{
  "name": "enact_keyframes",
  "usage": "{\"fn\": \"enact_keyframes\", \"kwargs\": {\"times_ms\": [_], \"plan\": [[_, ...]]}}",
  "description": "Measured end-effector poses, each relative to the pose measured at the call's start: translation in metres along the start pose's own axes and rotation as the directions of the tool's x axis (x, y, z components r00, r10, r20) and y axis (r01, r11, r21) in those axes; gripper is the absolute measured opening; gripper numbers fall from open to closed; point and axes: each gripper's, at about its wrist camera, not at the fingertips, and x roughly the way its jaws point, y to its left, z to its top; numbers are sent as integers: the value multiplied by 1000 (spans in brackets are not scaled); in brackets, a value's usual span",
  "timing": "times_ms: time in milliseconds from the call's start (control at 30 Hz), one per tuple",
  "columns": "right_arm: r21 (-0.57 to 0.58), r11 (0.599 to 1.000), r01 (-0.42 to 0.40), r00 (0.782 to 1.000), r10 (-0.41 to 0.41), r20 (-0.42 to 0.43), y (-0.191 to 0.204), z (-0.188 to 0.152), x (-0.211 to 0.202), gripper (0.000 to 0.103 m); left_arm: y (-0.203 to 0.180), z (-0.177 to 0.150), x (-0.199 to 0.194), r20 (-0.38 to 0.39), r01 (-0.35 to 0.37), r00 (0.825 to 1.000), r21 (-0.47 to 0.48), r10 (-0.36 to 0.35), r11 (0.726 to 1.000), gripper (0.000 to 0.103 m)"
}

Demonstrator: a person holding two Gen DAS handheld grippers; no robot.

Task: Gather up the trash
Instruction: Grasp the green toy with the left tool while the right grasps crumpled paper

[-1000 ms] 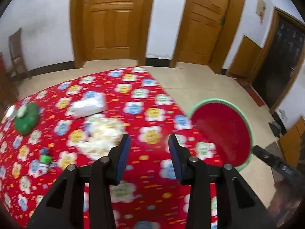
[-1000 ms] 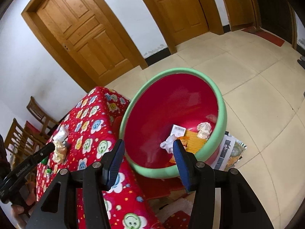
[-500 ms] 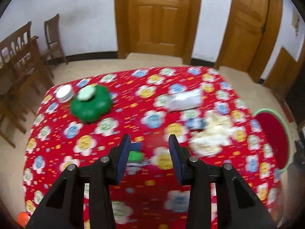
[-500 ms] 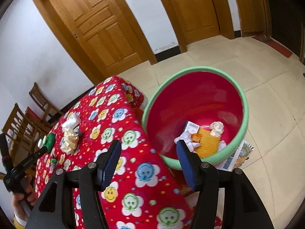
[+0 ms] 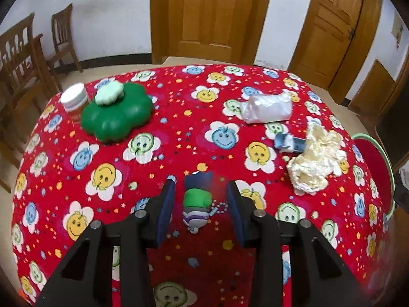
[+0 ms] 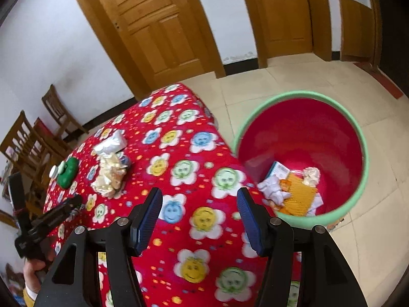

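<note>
Between the left gripper's [image 5: 201,197] fingers [image 5: 167,202], untouched, lies a green wrapper [image 5: 197,206].

White plastered walls [image 5: 107,12] are enclosing the room, with a dark skirting strip running along their base. Panelled wooden doors [image 5: 212,15] in orange-brown frames are standing shut. Pale square floor tiles [image 6: 286,81] are catching soft daylight. Dark wooden chairs [image 5: 23,58] are clustering by the wall.
</note>
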Motion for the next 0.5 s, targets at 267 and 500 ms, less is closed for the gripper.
{"fn": "enact_keyframes", "kwargs": {"times_ms": [267,500], "plan": [[-62,997,-38,999,35,-41,42,-1,27,62,11,-3,2,34,51,998,-44,-49,998,23],[-91,992,-91,994,85,-68,77,-1,56,62,25,-4,-10,76,99,993,-101,-91,990,23]]}}
